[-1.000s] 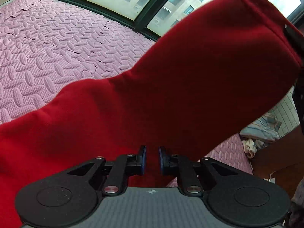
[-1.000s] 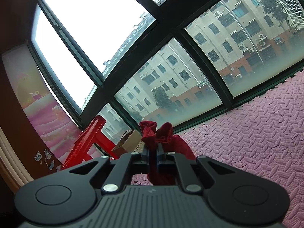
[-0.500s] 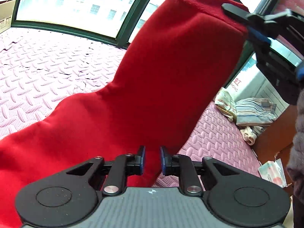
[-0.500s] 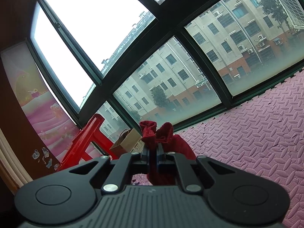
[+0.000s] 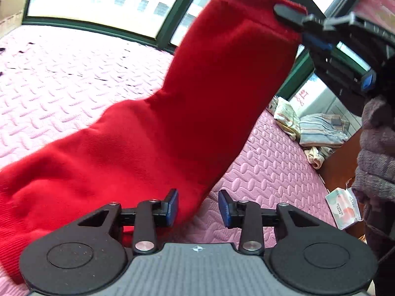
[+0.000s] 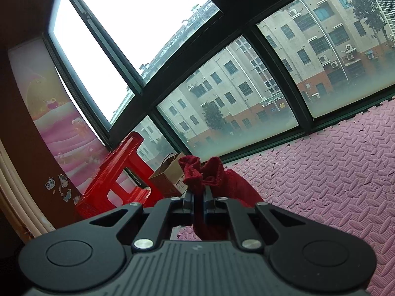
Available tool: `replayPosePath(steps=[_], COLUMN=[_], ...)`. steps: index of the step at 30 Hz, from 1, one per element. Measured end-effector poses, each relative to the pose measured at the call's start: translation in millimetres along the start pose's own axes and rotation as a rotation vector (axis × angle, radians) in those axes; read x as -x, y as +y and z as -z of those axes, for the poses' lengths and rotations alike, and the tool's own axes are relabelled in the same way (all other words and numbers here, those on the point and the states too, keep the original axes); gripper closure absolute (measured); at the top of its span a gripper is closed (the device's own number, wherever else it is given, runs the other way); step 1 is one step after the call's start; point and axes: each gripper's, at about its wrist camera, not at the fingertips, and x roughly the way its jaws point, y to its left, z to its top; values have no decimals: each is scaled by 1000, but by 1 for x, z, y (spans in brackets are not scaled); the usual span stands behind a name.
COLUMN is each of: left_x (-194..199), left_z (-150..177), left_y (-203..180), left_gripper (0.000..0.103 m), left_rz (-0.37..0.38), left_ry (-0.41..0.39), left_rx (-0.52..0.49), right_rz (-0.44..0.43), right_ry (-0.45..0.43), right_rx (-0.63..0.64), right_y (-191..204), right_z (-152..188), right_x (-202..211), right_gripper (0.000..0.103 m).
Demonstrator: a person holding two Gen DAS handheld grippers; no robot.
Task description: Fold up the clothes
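Observation:
A red garment hangs lifted above the pink foam mat. My right gripper is shut on its bunched upper edge; it also shows in the left wrist view, at the garment's top corner. My left gripper is open, low beside the garment's lower right edge. Its left pad sits against the cloth, with nothing held between the pads.
A pile of folded and loose clothes lies at the mat's right edge, with a packet on the brown floor. A red plastic stool and a paper bag stand by the window.
My left gripper has opened wider and slid toward the garment's right edge. The right gripper has kept its hold and lifted the garment's top corner further up and right.

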Motion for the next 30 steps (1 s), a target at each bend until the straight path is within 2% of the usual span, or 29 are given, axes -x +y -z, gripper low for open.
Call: replayPosePath(steps=[6,10,13,19,22,27,30], left_x=[80,109,120,130,129,128,127], left_z=[12,22,31,48,51,49,41], left_y=[62,103,127,150,152,155,150], left_gripper=[53,50,49,48,48,46,46], left_rz=[-155,-249,-287,-292,-290,-297,-291], left_ry=[-136,-168,-168,-154,-148,-148,-161], left_rx=[110,197,258,316,326,333,315], right_rz=[-24,-17,3,25,31,37,33], right_ry=[102,171,211,306,350,375,389], right_rx=[104,185,283,490,548,693,708], right_y=[38,64,86,124,132,141,141], right_z=[31,58,82,132,151,174,181], right_x=[-22,-40,-52,-67,-70,-68,-68], right_gripper=[97,97,97,97,97,97,95])
